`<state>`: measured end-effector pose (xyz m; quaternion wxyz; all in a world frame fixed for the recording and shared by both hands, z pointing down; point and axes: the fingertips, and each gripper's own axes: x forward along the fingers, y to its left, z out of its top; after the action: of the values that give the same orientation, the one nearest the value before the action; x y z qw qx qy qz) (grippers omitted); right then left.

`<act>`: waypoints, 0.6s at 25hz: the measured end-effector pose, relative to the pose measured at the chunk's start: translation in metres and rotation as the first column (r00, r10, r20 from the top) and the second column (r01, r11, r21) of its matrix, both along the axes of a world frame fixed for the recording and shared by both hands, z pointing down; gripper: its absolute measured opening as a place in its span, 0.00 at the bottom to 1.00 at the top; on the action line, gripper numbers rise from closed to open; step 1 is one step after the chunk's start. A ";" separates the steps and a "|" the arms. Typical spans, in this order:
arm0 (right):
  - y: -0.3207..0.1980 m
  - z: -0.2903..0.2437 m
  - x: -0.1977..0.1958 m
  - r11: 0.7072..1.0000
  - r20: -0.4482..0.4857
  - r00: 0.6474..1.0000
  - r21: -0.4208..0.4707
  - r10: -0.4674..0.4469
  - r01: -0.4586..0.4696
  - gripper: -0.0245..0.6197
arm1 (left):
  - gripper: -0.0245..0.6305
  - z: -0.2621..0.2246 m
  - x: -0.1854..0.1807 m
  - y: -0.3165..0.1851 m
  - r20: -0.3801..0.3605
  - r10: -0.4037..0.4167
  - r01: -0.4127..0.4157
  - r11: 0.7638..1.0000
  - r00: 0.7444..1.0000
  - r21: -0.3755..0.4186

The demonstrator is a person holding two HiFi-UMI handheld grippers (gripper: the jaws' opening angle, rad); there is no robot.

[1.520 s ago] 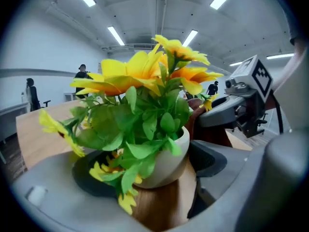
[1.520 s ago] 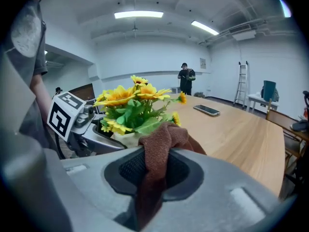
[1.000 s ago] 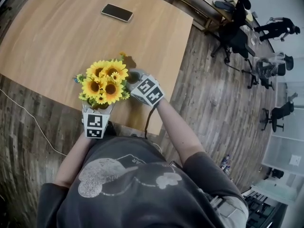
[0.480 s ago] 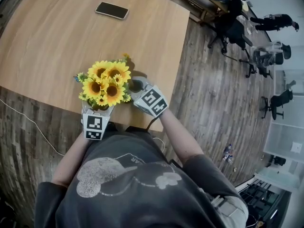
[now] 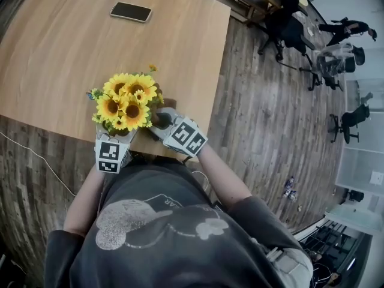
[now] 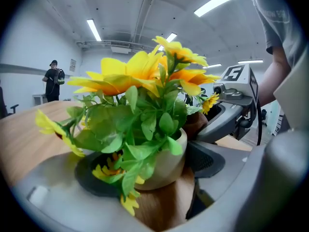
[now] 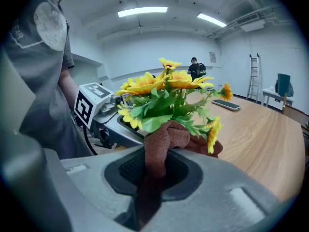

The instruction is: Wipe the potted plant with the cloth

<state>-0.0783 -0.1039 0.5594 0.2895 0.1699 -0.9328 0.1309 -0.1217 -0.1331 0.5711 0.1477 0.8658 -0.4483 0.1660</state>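
Observation:
A cream pot (image 6: 166, 161) of artificial sunflowers (image 5: 123, 101) stands near the front edge of the wooden table (image 5: 66, 47). My left gripper (image 6: 154, 180) holds the pot, one pad on each side of it; in the head view the left gripper (image 5: 114, 140) sits just below the blooms. The right gripper (image 7: 157, 170) is shut on a brown cloth (image 7: 161, 141), whose bunched end presses against the leaves and lower right side of the plant. Seen from the head, the right gripper (image 5: 159, 125) is beside the pot on the right, and the cloth is mostly hidden.
A black phone (image 5: 130, 11) lies at the far side of the table. The table's front edge runs just under both grippers. Office chairs (image 5: 288, 29) stand on the plank floor to the right. A person (image 6: 52, 79) stands far off.
The right gripper with the cloth has slid along the plant's right side toward the table's front edge. The left gripper and the pot have stayed put.

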 end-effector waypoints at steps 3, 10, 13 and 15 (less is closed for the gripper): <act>0.006 -0.001 0.003 1.000 0.009 1.000 -0.006 -0.005 0.005 0.13 | 0.75 -0.004 0.004 -0.001 -0.002 0.006 -0.006 1.000 1.000 -0.012; 0.014 -0.009 0.039 0.998 0.021 0.997 -0.008 0.070 -0.070 0.13 | 0.74 0.001 0.028 0.024 0.000 0.129 -0.129 0.991 0.992 -0.021; 0.006 -0.007 0.072 0.988 0.022 0.988 -0.029 0.155 -0.154 0.13 | 0.74 0.001 0.040 0.029 0.000 0.199 -0.199 0.980 0.980 -0.011; -0.006 -0.006 0.091 0.975 0.025 0.975 -0.033 0.221 -0.221 0.13 | 0.74 0.000 0.044 0.029 0.004 0.254 -0.254 0.967 0.967 -0.015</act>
<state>0.0127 -0.1097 0.5530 0.2622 0.2662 -0.9102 0.1789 -0.0778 -0.1044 0.5715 0.1300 0.9145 -0.3332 0.1892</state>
